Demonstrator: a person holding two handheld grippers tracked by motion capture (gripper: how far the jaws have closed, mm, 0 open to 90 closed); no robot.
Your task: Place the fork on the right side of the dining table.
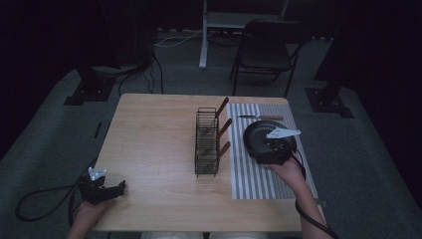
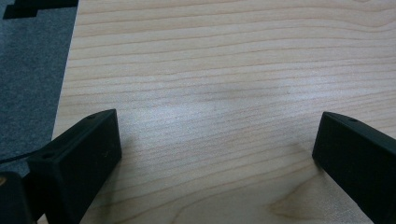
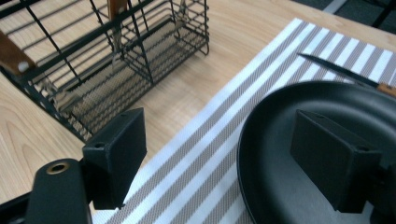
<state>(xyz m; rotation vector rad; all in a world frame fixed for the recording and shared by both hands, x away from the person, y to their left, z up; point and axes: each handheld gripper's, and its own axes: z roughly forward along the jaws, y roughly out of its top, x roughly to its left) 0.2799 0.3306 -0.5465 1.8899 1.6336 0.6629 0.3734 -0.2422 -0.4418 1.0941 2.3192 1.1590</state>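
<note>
Wooden table point(image 1: 149, 149): wire rack point(image 1: 207, 142) beside striped mat point(image 1: 259, 179), black plate point(image 1: 261, 137), knife point(image 1: 260, 118).

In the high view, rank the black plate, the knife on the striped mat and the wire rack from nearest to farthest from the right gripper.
From the right gripper:
1. Black plate, directly under the gripper on the striped mat.
2. Knife, just beyond the plate at the mat's far end.
3. Wire rack, off the mat to the left, on bare table.

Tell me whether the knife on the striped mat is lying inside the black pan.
No. The knife lies flat on the striped mat just beyond the black pan, outside its rim.
</note>
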